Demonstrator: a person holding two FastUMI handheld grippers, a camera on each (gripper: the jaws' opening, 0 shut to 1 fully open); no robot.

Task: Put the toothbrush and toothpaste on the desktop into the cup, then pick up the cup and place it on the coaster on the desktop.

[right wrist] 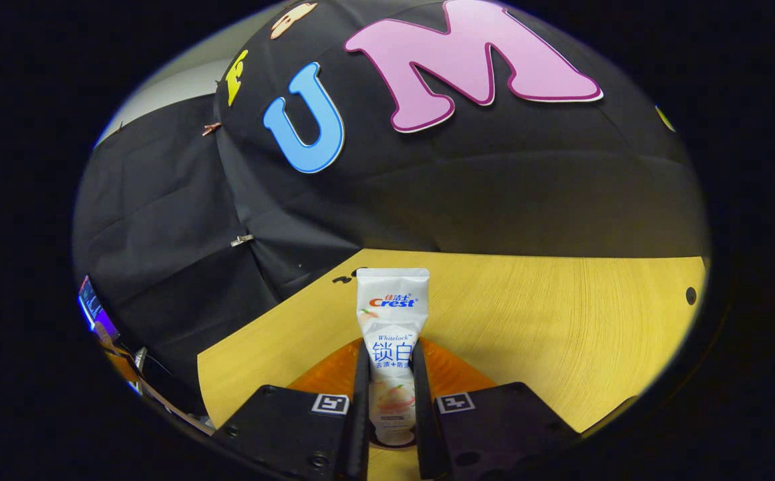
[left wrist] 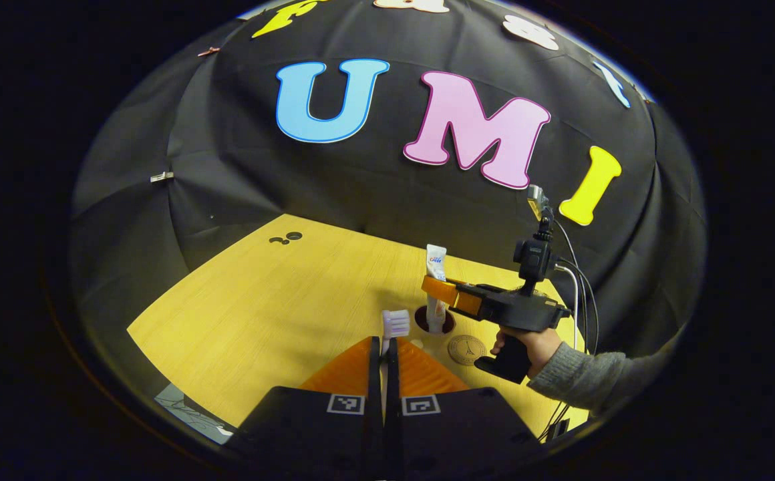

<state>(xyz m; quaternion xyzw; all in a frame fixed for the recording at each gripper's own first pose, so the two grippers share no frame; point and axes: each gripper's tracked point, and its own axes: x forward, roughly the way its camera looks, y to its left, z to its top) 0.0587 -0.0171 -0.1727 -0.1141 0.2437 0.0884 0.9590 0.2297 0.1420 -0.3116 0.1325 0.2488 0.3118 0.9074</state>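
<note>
In the left gripper view my left gripper (left wrist: 383,344) is shut on a toothbrush, whose white bristled head (left wrist: 395,323) stands up just past the fingertips. Farther off, a hand holds my right gripper (left wrist: 438,288), shut on the white toothpaste tube (left wrist: 435,262). The tube stands upright with its lower end down in the dark cup (left wrist: 449,326). A round brown coaster (left wrist: 466,349) lies on the desk just right of the cup. In the right gripper view the toothpaste tube (right wrist: 392,314) is clamped upright between the fingers of my right gripper (right wrist: 391,351).
The yellow wooden desktop (left wrist: 280,300) stretches left and back to the black cloth wall. Two small dark holes (left wrist: 286,238) sit near its far edge. Cables (left wrist: 578,294) hang behind the right gripper, and a grey sleeve (left wrist: 588,381) reaches in from the right.
</note>
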